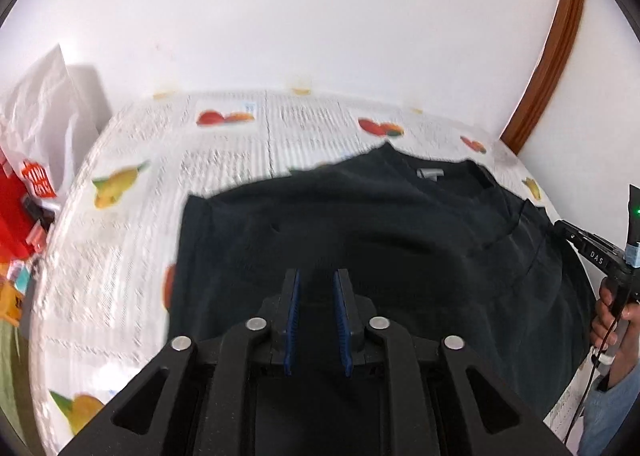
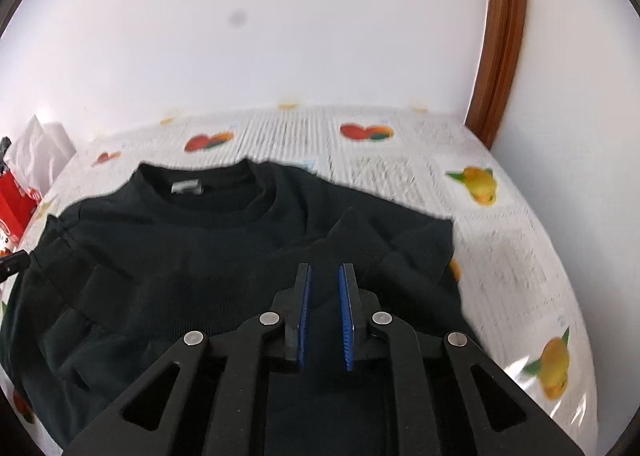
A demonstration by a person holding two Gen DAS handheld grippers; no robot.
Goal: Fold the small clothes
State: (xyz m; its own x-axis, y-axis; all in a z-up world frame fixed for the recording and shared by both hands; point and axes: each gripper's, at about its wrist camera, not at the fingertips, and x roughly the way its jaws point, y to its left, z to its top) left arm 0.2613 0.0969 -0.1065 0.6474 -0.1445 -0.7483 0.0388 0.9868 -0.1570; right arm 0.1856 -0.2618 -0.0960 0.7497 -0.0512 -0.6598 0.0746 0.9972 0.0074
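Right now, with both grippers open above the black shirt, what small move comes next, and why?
Probably lower the right gripper onto the bunched sleeve and pinch it: that sleeve lies rumpled on the black shirt, and both grippers hold nothing.

A glossy white tablecloth (image 1: 120, 256) printed with blocks of grey text and clusters of red, orange and yellow fruit fills the surface in front of you — its plastic sheen catches the light at the near right corner in your right wrist view. Behind it rises a plain white wall (image 1: 320, 15), and to your right a curved brown wooden door frame (image 2: 500, 35) runs up beside the table's far corner. At the left edge you see a crumpled white paper bag (image 1: 44, 103) standing near the wall, with a bright red carton bearing white lettering (image 1: 24, 191) just in front of it — both blurred.
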